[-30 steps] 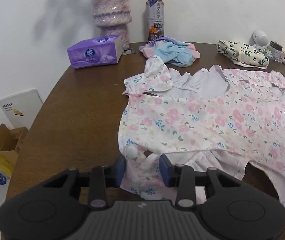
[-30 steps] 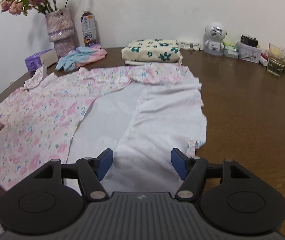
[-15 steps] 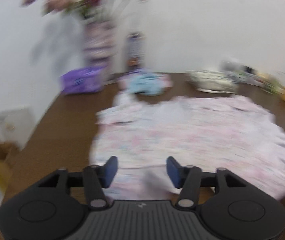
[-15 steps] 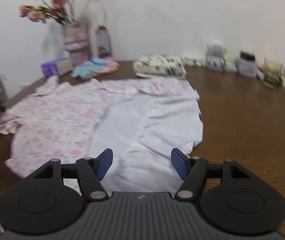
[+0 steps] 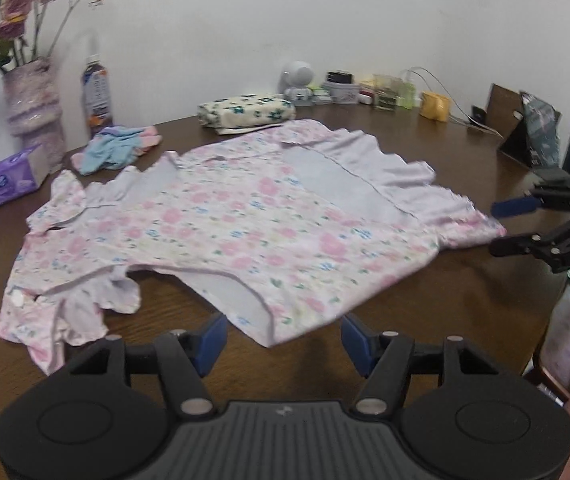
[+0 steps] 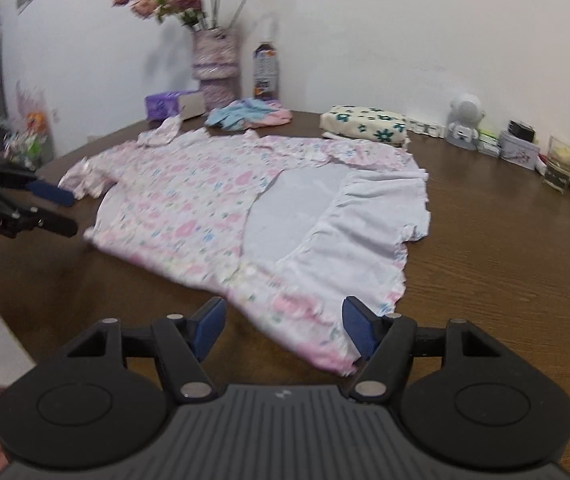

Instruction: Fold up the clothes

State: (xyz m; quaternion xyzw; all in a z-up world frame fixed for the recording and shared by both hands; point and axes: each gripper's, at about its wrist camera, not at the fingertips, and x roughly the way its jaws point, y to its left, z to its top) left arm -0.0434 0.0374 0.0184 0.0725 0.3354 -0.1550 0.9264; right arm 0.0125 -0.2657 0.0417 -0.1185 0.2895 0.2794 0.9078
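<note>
On brown table (image 5: 465, 304): floral dress (image 5: 221, 232) spread flat, partly folded, pale lining exposed. Left gripper (image 5: 283, 338) and right gripper (image 6: 283, 322) both wide open, empty, at near hem edges

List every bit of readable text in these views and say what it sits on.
"DAS": on the right gripper, seen from the left wrist.
Lettering on the left gripper body: too blurred to read.
Bottle label: print too blurred to read.
Purple tissue box: round logo, unreadable.
Floral garment: no text.
</note>
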